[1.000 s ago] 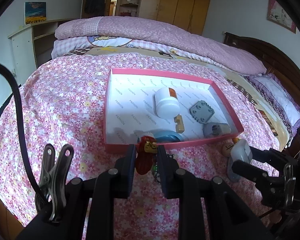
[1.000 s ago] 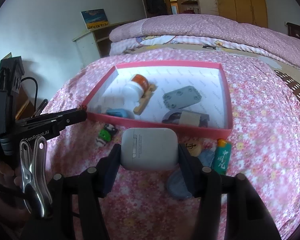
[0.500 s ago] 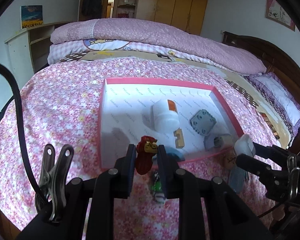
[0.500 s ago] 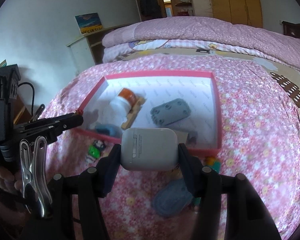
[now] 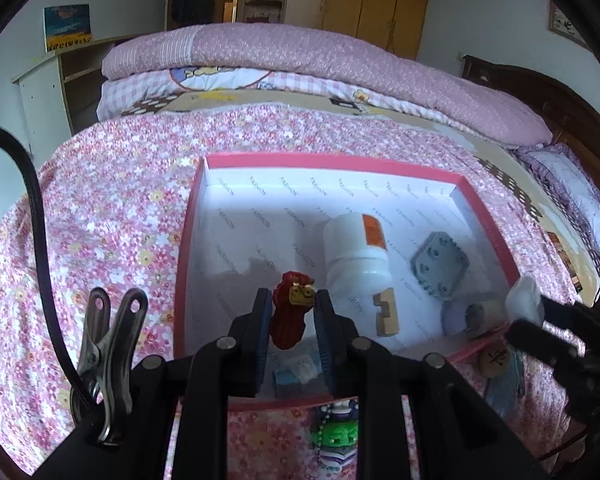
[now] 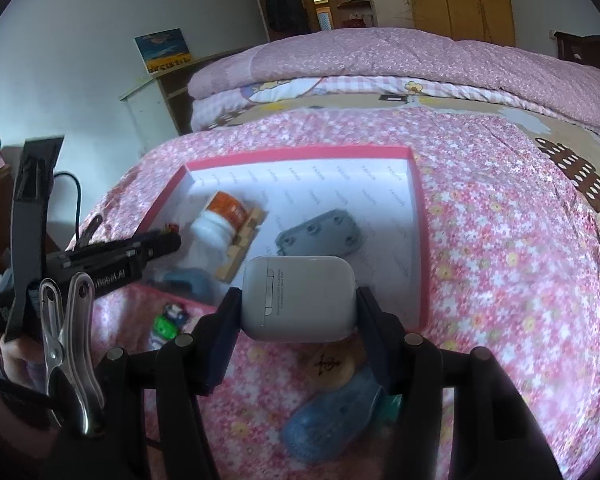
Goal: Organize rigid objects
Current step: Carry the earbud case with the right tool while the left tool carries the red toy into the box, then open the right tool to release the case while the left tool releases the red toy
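Observation:
A shallow pink box (image 5: 332, 162) (image 6: 418, 240) with a white lining lies on the flowered bedspread. My left gripper (image 5: 291, 312) is shut on a small red toy figure (image 5: 290, 316) and hangs over the box's near left part. My right gripper (image 6: 298, 300) is shut on a white earbuds case (image 6: 299, 298), just above the box's near edge; it also shows at the right in the left wrist view (image 5: 526, 300). Inside the box lie a white bottle (image 5: 356, 250) (image 6: 216, 224) with an orange label, a wooden block (image 5: 386, 312), a grey plate (image 5: 440, 266) (image 6: 320, 236) and a blue thing (image 5: 294, 372).
On the bedspread in front of the box lie a green keychain toy (image 5: 336, 436) (image 6: 166, 324), a round wooden token (image 6: 332, 364) (image 5: 494, 358) and a blue-grey pouch (image 6: 332, 424). Folded quilts (image 5: 300, 56) are stacked at the far side of the bed. A white shelf (image 5: 48, 88) stands left.
Both grippers have moved forward towards the box, each with its load. The red figure now hangs over the box's inside and the earbuds case has come to the box's near edge.

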`<state>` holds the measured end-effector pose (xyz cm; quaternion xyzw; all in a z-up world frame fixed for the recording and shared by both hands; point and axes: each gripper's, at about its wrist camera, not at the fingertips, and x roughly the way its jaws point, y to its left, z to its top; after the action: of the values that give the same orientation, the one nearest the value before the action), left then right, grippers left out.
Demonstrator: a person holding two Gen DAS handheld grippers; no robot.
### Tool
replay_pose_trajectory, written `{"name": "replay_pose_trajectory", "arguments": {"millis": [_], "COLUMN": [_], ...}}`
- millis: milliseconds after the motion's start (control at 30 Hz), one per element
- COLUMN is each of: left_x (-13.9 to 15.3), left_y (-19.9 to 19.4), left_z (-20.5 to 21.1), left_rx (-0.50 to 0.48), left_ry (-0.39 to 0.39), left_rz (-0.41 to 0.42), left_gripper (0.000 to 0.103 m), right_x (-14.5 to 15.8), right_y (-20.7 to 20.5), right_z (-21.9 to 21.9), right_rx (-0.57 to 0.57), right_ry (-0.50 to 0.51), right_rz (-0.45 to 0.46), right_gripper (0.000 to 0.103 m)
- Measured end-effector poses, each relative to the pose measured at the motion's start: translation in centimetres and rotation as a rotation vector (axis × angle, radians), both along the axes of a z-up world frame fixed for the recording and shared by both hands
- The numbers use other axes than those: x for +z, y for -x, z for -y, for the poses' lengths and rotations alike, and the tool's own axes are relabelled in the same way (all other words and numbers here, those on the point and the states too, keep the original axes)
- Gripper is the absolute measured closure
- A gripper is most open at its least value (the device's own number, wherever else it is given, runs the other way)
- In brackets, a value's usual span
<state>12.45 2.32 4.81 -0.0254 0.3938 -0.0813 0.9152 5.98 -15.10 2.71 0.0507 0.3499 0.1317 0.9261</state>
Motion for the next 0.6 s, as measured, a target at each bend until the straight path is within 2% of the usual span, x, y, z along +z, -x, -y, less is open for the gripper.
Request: {"name": "replay_pose_trajectory", "arguments": {"millis": [400, 533, 600], "left_x": [-1.3, -1.3, -1.3], "left_y": [-0.5, -0.5, -0.5], "left_z": [0.3, 0.6, 0.6], "left_rx": [0.008, 0.007, 0.008], "left_ry": [-0.035, -0.043, -0.033], "left_rz": [-0.030, -0.029, -0.030], "left_gripper": [0.080, 0.067, 0.065], "right_x": [0.1, 0.0, -0.1], "right_y": [-5.4, -6.8, -7.4], "right_z": [0.8, 0.8, 0.8], "right_rx": [-0.020, -0.029, -0.032], "right_ry": [0.011, 0.025, 0.029], "right_rz": [-0.032, -0.042, -0.047], "right_gripper": [0.046, 0.046, 0.046]}}
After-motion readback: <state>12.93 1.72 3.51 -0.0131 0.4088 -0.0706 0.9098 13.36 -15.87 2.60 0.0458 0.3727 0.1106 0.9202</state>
